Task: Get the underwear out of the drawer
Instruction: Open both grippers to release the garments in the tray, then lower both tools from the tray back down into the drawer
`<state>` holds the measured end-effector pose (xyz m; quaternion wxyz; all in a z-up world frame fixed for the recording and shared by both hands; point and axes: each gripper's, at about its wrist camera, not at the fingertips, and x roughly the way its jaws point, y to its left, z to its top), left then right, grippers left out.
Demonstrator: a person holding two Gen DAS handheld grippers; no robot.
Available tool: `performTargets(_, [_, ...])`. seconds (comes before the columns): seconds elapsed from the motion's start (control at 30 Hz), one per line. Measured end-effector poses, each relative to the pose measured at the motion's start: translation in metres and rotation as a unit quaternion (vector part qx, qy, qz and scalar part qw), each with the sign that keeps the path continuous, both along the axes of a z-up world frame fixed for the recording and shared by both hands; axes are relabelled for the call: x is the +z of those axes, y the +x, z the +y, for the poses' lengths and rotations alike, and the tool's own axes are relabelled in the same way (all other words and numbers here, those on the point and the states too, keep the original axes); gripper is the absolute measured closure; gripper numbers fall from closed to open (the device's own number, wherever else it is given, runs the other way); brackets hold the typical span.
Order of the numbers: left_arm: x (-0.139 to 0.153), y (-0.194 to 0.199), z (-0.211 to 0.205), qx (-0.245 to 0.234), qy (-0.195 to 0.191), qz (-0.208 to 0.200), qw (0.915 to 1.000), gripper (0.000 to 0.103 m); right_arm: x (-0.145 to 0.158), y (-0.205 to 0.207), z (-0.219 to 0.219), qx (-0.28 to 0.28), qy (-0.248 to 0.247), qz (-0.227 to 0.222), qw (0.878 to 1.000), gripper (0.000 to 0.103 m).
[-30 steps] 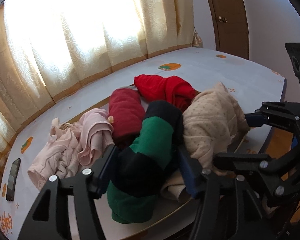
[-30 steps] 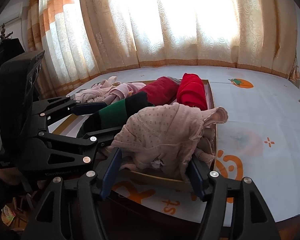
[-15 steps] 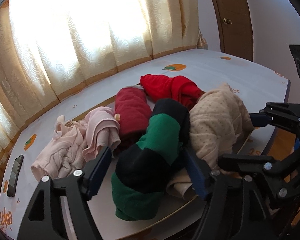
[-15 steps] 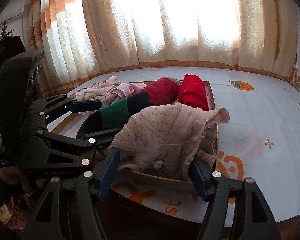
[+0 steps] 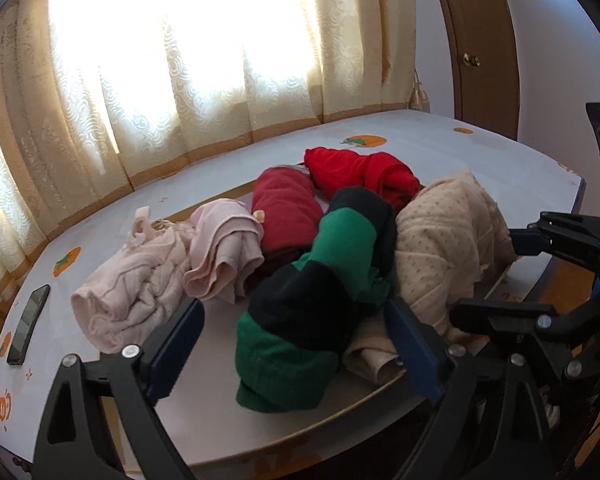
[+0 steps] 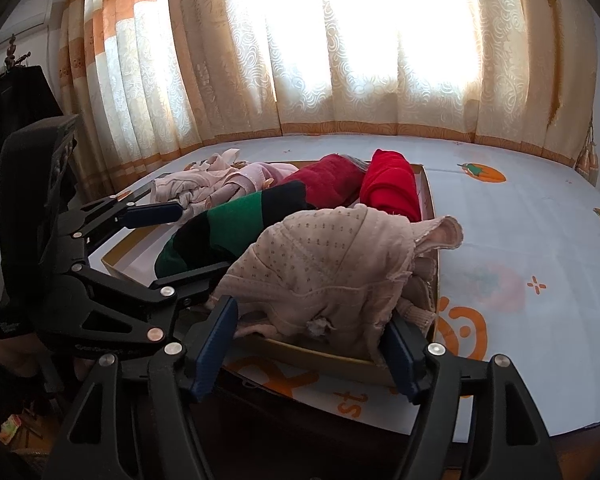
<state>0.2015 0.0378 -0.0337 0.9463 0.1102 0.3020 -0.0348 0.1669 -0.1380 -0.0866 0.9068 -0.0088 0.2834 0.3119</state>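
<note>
Behind the drawer (image 6: pixel 428 200): bright curtains (image 6: pixel 340 60)
Under the drawer: pale tablecloth (image 6: pixel 520 240)
Underwear (image 6: pixel 332 272): piled inside the drawer
Left gripper (image 5: pixel 296 336): just opening, clear of the green-black roll (image 5: pixel 320 280)
Right gripper (image 6: pixel 312 332): pinching the beige underwear

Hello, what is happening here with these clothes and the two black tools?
A person holds a pair of tongs in each hand over a shallow drawer tray of rolled underwear on a bed. The left tongs have just been opening around the green and black roll, which now lies loose between the fingers. The right tongs stand on either side of the beige dotted piece at the tray's near edge; whether they press it is unclear. Two pink pieces lie to the left.
</note>
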Motion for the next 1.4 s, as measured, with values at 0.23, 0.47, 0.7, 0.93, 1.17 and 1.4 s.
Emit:
performTargets(0.23, [0.006, -0.021, 0.003, 0.0, -0.012, -0.02, 0.9997, 0.004, 0.003, -0.014, -0.006, -0.016, 0.018, -0.01, 1.0, 0.03])
performTargets(0.47, [0.009, -0.04, 0.0, -0.003, -0.023, -0.03, 0.9993, 0.003, 0.005, -0.026, -0.008, -0.016, 0.015, -0.013, 1.0, 0.028])
performTargets(0.7, [0.008, -0.046, 0.004, 0.004, -0.03, -0.032, 0.999, 0.003, 0.006, -0.03, -0.009, -0.019, 0.019, -0.015, 1.0, 0.027])
performTargets(0.93, [0.007, -0.051, 0.011, 0.014, -0.042, -0.037, 0.9983, 0.002, 0.007, -0.038, -0.01, -0.022, 0.023, -0.017, 0.999, 0.027])
performTargets(1.17, [0.004, -0.067, 0.015, 0.02, -0.06, -0.035, 0.9974, 0.002, 0.008, -0.055, -0.012, -0.017, 0.033, -0.015, 0.999, 0.026])
performTargets(1.4, [-0.007, -0.086, 0.017, 0.023, -0.075, -0.028, 0.9965, 0.001, -0.002, -0.086, -0.005, 0.001, 0.007, -0.018, 1.0, 0.026])
